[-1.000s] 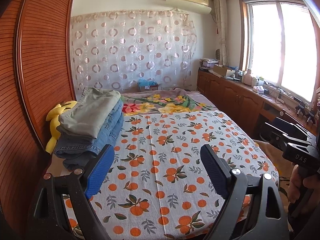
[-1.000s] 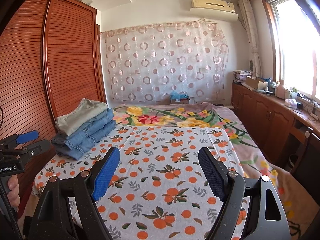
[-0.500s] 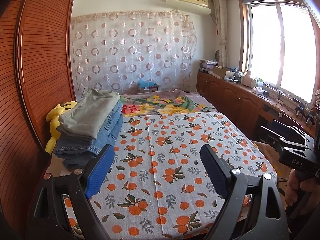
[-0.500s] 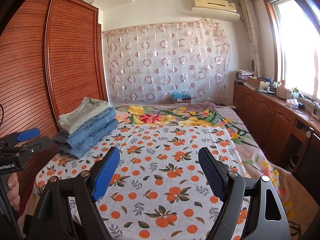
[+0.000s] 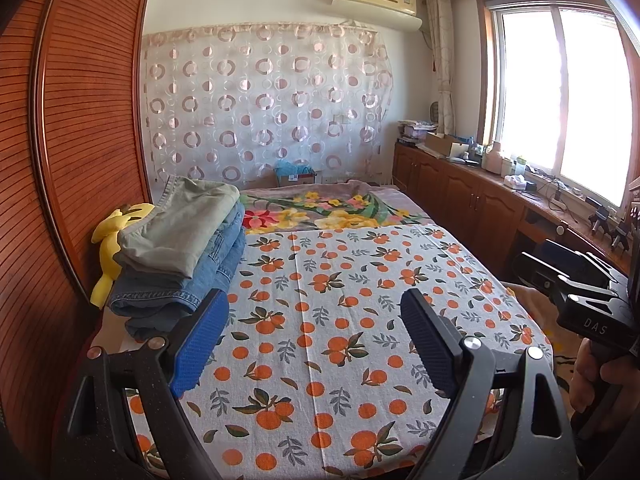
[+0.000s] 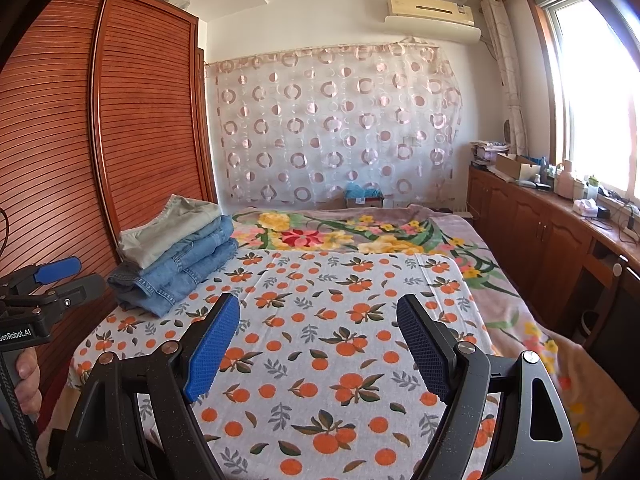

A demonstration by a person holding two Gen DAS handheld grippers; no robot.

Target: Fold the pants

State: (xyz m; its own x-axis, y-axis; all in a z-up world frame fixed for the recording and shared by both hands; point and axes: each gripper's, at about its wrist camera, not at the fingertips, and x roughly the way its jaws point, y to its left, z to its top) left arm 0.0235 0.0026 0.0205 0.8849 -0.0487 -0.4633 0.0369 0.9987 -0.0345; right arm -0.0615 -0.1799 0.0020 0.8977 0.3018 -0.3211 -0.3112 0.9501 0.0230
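A stack of folded pants [image 5: 180, 256] lies at the bed's left side: a grey-green pair on top of blue jeans; it also shows in the right wrist view [image 6: 180, 252]. My left gripper [image 5: 314, 312] is open and empty, hovering above the orange-print sheet [image 5: 340, 320] to the right of the stack. My right gripper [image 6: 318, 314] is open and empty above the same sheet [image 6: 340, 320]. Each gripper shows at the edge of the other's view: the right one [image 5: 580, 292], the left one [image 6: 44, 288].
A yellow plush toy [image 5: 112, 240] sits behind the stack by the wooden wardrobe [image 5: 72, 160]. A floral blanket [image 6: 360, 236] covers the bed's far end. Wooden cabinets [image 5: 480, 200] with clutter run under the window on the right.
Both views have shifted slightly; the grippers drifted a little over the bed. Both jaws stay open and nothing was picked up.
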